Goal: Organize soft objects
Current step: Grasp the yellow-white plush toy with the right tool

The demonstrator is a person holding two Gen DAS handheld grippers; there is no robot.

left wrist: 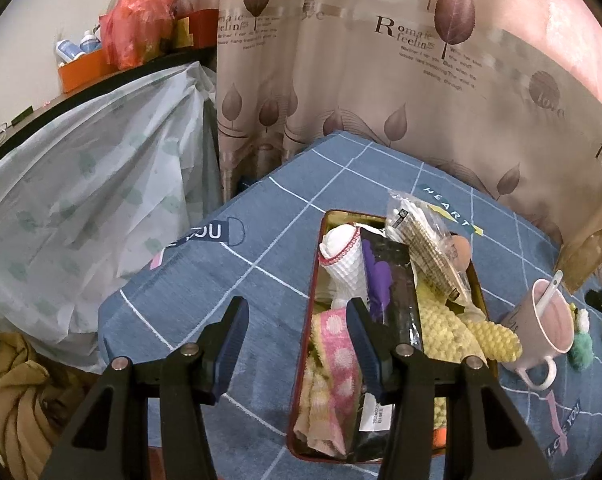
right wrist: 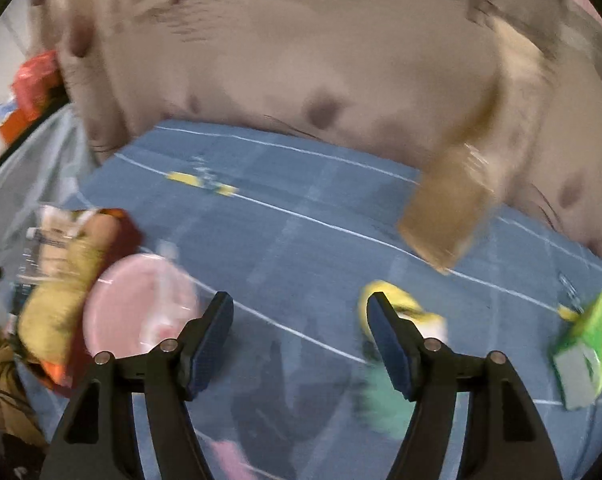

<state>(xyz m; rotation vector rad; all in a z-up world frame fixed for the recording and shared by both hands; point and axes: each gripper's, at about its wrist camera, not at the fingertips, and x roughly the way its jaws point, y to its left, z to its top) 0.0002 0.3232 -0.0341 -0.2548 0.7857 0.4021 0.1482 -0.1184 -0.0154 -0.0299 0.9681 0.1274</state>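
So the red tin (left wrist: 315,280) on the blue checked cloth (left wrist: 205,280) is already stuffed: white knit thing (left wrist: 343,264), a pink spotted towel (left wrist: 337,344) at the near end, a yellow knitted piece (left wrist: 453,328) spilling over the right rim, a crackly packet (left wrist: 425,248) leaning on top. The left gripper (left wrist: 297,332) hangs over the tin's near left edge with its jaws spread and nothing between them. Right of the tin sits a pink mug (left wrist: 549,324) with a spoon in it.

Further right of the tin, past the mug, is what looks like the next soft item: a small yellow and green fluffy toy (right wrist: 401,312). The right gripper (right wrist: 301,328) is released too, empty, with the toy poking out just behind its right finger. That view is smeared, so I can't tell its exact shape.

If it were me, I'd centre the jaws over the toy's fattest part, come straight down, and steer clear of the green carton (right wrist: 589,344) and the mug.
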